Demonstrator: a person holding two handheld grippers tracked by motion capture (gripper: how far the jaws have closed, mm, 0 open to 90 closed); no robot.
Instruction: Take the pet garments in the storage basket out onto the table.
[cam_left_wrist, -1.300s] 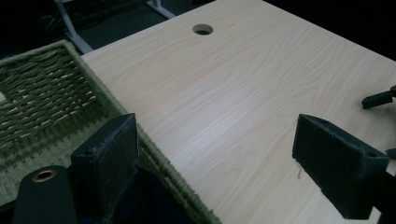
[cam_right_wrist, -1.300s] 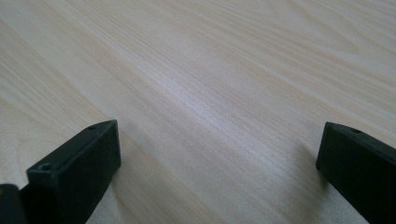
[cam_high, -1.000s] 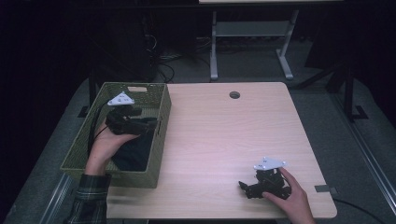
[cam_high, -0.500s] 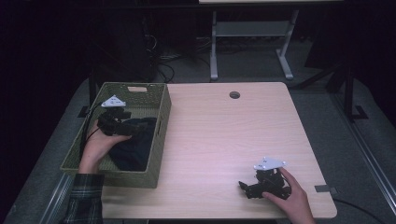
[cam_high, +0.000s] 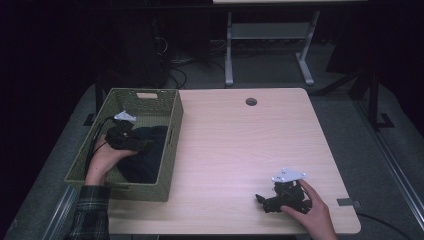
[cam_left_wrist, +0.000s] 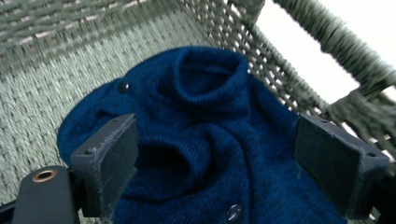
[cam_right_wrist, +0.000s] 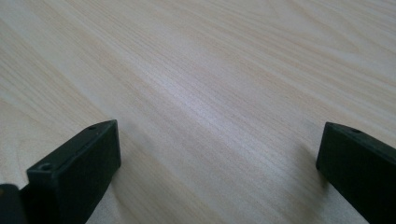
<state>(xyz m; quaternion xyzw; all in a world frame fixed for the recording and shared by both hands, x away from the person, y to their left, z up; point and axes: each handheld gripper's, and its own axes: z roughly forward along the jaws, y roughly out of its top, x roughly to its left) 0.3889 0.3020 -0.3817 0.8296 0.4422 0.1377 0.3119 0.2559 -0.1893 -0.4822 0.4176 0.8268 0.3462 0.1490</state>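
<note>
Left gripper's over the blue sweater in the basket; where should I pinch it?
Probably the raised fold of the sweater between the open fingers, coming straight down from above: the basket walls block the sides, and the ridge stands proud enough to bite.

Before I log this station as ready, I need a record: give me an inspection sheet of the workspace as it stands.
Surface: light wood table, bare in the middle, with a round cable hole near the far edge.
Job's things: dark blue knit garment with buttons, lying crumpled inside the green woven basket at the table's left end.
Clutter: nothing seen.
Grippers: left gripper open, jaws spread over the garment inside the basket; right gripper open, low over bare wood near the front right corner.
Cables: a black cable trails from the left gripper over the basket's left rim.
Surroundings: dark floor, a grey metal frame and loose cords beyond the table.
</note>
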